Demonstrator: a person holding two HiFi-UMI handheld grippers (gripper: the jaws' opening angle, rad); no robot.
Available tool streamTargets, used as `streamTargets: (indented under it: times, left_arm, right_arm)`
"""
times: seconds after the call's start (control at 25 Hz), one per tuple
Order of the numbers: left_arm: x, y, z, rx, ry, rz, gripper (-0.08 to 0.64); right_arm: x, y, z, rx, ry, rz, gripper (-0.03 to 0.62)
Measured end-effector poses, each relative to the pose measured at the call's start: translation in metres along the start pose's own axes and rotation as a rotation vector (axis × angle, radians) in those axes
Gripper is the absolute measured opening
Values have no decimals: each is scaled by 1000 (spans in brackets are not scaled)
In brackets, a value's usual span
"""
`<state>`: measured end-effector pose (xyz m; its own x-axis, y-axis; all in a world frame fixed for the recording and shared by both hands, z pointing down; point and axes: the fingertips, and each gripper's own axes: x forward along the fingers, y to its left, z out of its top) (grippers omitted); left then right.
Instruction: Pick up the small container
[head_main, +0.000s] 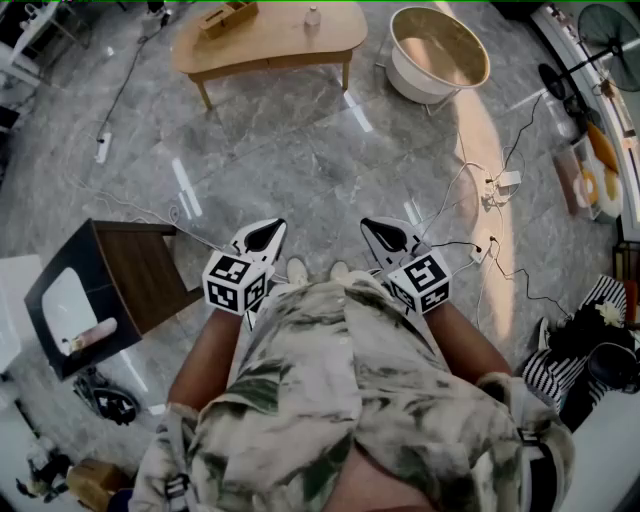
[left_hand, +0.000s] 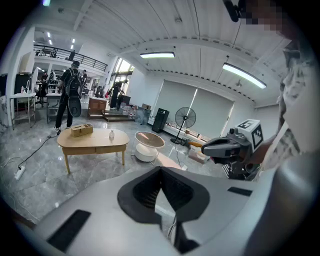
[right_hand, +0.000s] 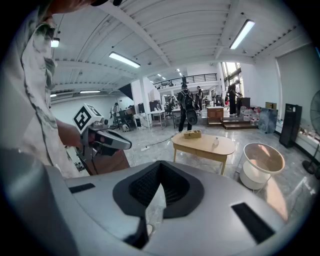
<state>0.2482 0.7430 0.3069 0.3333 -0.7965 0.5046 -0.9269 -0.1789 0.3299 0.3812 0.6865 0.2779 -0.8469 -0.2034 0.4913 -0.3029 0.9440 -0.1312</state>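
Observation:
The small container (head_main: 313, 16) is a little white bottle standing on a light wooden coffee table (head_main: 270, 45), far across the floor from me. It also shows in the left gripper view (left_hand: 111, 134) and the right gripper view (right_hand: 216, 142). My left gripper (head_main: 262, 237) is held close in front of my body, shut, with nothing between its jaws (left_hand: 161, 172). My right gripper (head_main: 385, 237) is level with it on the right, also shut and empty (right_hand: 160, 167). Both point toward the table.
A wooden box (head_main: 228, 17) sits on the same table. A round white tub (head_main: 437, 50) stands to the table's right. A dark side table (head_main: 120, 290) is close on my left. Cables and power strips (head_main: 505, 183) lie on the floor at right. People (left_hand: 70, 95) stand far back.

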Motion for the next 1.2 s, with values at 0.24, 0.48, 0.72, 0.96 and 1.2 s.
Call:
streamTargets:
  times: [0.24, 0.48, 0.72, 0.96, 1.2]
  left_arm:
    - [24, -32, 15, 4, -10, 7, 21]
    - [42, -33, 34, 7, -37, 89, 25]
    - [62, -5, 42, -11, -37, 112, 207]
    - [89, 61, 68, 8, -48, 71, 227]
    - [100, 150, 114, 68, -39, 10, 227]
  right_arm:
    - [-25, -26, -7, -11, 1, 26, 20]
    - [-34, -44, -20, 2, 3, 83, 20]
    - [-19, -52, -27, 2, 19, 93, 21]
    - [33, -66, -11, -8, 46, 34, 25]
    - [118, -73, 39, 16, 71, -24, 25]
